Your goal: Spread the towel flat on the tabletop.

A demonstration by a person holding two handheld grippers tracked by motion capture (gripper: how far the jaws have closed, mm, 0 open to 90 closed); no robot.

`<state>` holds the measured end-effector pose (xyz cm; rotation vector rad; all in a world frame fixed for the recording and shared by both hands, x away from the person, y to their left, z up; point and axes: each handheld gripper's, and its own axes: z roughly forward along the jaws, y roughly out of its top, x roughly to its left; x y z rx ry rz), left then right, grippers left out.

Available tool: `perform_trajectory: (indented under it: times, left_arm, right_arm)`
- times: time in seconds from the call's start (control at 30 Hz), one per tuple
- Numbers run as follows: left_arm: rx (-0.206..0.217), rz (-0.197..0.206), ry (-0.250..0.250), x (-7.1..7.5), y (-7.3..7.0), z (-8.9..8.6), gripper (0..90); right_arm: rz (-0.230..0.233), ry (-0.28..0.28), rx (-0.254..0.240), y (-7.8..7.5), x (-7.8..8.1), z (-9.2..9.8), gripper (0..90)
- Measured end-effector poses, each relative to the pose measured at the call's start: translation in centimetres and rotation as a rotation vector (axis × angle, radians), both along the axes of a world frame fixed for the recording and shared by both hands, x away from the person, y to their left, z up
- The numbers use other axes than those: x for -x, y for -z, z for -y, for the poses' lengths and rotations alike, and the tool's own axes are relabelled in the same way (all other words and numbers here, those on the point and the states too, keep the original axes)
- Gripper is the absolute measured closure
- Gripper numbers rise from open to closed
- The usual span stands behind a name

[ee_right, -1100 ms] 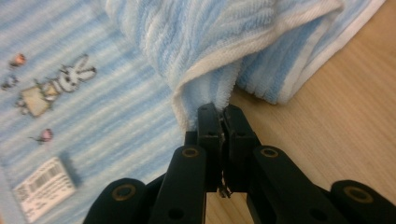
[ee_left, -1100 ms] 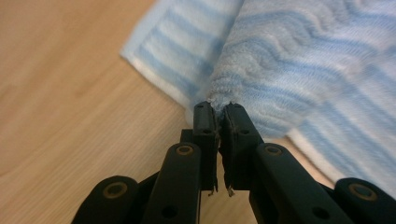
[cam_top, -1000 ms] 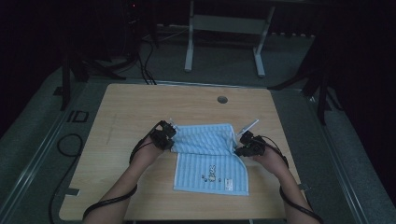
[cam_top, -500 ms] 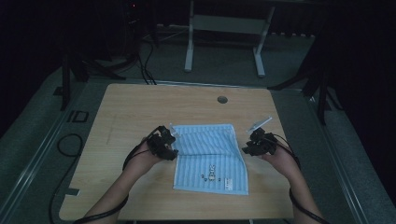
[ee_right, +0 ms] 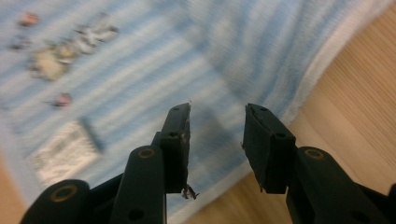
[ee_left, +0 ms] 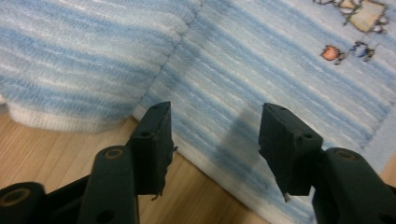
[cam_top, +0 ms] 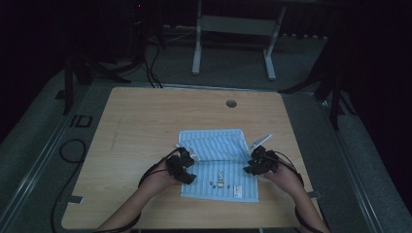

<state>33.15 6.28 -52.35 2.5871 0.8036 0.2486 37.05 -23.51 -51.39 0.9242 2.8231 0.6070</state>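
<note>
i see the striped towel (cam_top: 218,165) lying folded on the table (cam_top: 141,126). my left gripper (cam_top: 187,165) sits at its left edge, my right gripper (cam_top: 252,162) at its right; both jaws have just been opening, nothing between them.

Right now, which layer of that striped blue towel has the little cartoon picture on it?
The lower layer of the blue-and-white striped towel, nearest the person; the folded-over flap at the far side shows plain stripes.
</note>
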Motion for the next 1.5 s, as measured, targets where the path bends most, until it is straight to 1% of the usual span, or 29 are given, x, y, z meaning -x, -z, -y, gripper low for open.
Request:
perform_trajectory:
  times: [0.03,0.13,0.17,0.23,0.27,0.37,0.47,0.5,0.53,0.6,0.63,0.67,0.7,0.73,0.8,0.87,0.9,1.0,1.07,1.1,1.13,1.17,1.23,1.27,1.3,1.37,1.43,1.47,1.5]
  left_arm:
    - [0.0,0.0,0.0,0.0,0.0,0.0,41.3]
    - [-0.019,0.008,0.004,-0.8,0.2,0.3,41.3]
    - [-0.019,0.008,0.004,-0.8,0.2,0.3,41.3]
    - [-0.031,0.001,0.002,-1.3,0.5,0.5,41.3]
    - [-0.014,-0.011,-0.003,-1.8,0.6,0.5,40.8]
    - [-0.019,-0.009,-0.007,-2.5,0.5,0.5,40.8]
    - [-0.007,-0.015,-0.023,-3.7,0.6,0.3,40.7]
    - [-0.006,-0.025,-0.031,-4.4,0.6,0.1,40.6]
    - [-0.006,-0.025,-0.031,-4.4,0.6,0.1,40.5]
    - [-0.001,-0.028,-0.045,-5.4,0.6,0.0,40.5]
    - [-0.001,-0.028,-0.045,-5.4,0.6,0.0,40.5]
    - [-0.001,-0.027,-0.057,-6.1,0.6,0.0,40.5]
    - [-0.001,-0.027,-0.057,-6.1,0.6,0.0,40.5]
    - [-0.008,-0.026,-0.058,-6.5,0.6,0.1,40.5]
    - [-0.007,-0.026,-0.066,-7.0,0.6,0.1,40.5]
    - [-0.009,-0.024,-0.067,-7.3,0.6,0.1,40.5]
    - [-0.018,-0.022,-0.069,-8.0,0.5,0.2,40.5]
    - [-0.021,-0.026,-0.079,-8.9,0.5,0.3,40.5]
    - [-0.021,-0.025,-0.079,-9.1,0.5,0.3,40.5]
    - [-0.018,-0.027,-0.092,-9.6,0.5,0.4,40.5]
    - [-0.014,-0.026,-0.097,-9.8,0.5,0.4,40.5]
    - [-0.01,-0.03,-0.102,-10.0,0.6,0.4,40.5]
    - [-0.013,-0.032,-0.107,-10.0,0.5,0.3,40.6]
    - [-0.019,-0.023,-0.102,-9.7,0.3,0.3,40.6]
    - [-0.011,-0.018,-0.092,-9.2,0.0,0.2,40.6]
    - [0.012,-0.01,-0.057,-7.9,-0.8,0.0,40.5]
    - [0.03,-0.004,-0.005,-6.4,-1.4,-0.3,40.5]
    - [0.03,-0.004,-0.005,-6.4,-1.4,-0.3,40.5]
    - [0.049,-0.006,0.042,-5.0,-1.5,-0.4,40.5]
  right_arm:
    - [0.0,0.0,0.0,0.0,0.0,0.0,60.6]
    - [-0.001,0.008,0.037,0.6,-0.6,0.1,60.8]
    - [-0.003,0.008,0.054,0.9,-0.7,0.0,60.5]
    - [0.001,0.005,0.049,0.9,-0.8,0.0,60.4]
    - [-0.002,0.007,0.046,1.0,-1.0,0.0,60.5]
    - [0.002,0.015,0.051,0.9,-1.6,-0.1,59.9]
    - [0.001,0.023,0.056,0.9,-2.0,-0.1,59.5]
    - [-0.001,0.027,0.057,0.9,-2.6,0.0,59.5]
    - [-0.001,0.027,0.057,0.9,-2.6,0.0,59.5]
    - [-0.005,0.028,0.059,0.9,-3.4,0.0,59.4]
    - [-0.007,0.034,0.058,0.9,-3.6,0.0,59.4]
    - [-0.008,0.038,0.056,0.9,-3.9,0.1,59.4]
    - [-0.008,0.038,0.056,0.9,-3.9,0.1,59.4]
    - [-0.01,0.041,0.054,0.9,-4.2,0.1,59.4]
    - [-0.015,0.047,0.055,0.9,-5.2,0.1,59.2]
    - [-0.015,0.047,0.055,0.9,-5.2,0.1,59.2]
    - [-0.017,0.05,0.057,0.9,-5.5,0.1,59.0]
    - [-0.024,0.059,0.077,0.8,-7.3,-0.2,58.3]
    - [-0.024,0.059,0.077,0.8,-7.3,-0.2,58.3]
    - [-0.028,0.066,0.076,0.8,-7.6,-0.3,58.3]
    - [-0.033,0.074,0.075,0.8,-8.3,-0.3,58.3]
    - [-0.035,0.078,0.074,0.8,-8.6,-0.3,58.1]
    - [-0.043,0.089,0.072,0.7,-9.1,-0.4,57.4]
    - [-0.054,0.095,0.067,0.7,-9.2,-0.3,56.6]
    - [-0.068,0.098,0.061,0.6,-9.1,-0.3,56.3]
    - [-0.059,0.073,0.047,0.0,-8.2,-0.2,55.7]
    - [-0.043,0.045,0.018,-0.8,-6.7,0.1,55.2]
    - [-0.043,0.045,0.018,-0.8,-6.7,0.1,55.2]
    - [-0.032,0.027,0.005,-1.2,-5.7,0.2,54.6]
